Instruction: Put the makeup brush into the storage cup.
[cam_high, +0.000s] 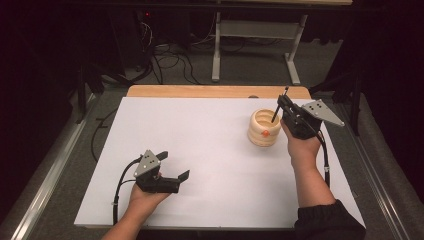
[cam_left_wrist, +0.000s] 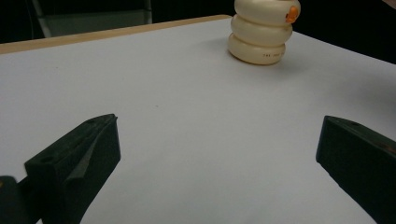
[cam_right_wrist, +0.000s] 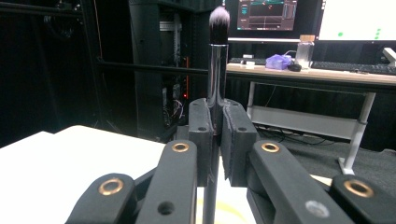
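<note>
L gripper (cam_high: 175, 167) sits near the desk's front edge, fingers (cam_left_wrist: 74, 158) wide apart w/ nothing between, just bare white desk (cam_high: 200, 150). Further back on the right, R gripper (cam_high: 281, 107) has fingers (cam_right_wrist: 201, 135) clamped on a makeup brush (cam_right_wrist: 217, 70), bristles up, handle end angled down into the cream ribbed holder (cam_high: 264, 128), which stands upright on the desk just beside the R hand (cam_high: 302, 147).

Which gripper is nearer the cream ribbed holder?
Right. The right gripper, shut on a makeup brush, hangs at the cream ribbed holder's far right rim. The left gripper rests open, well across the white table toward the person.
</note>
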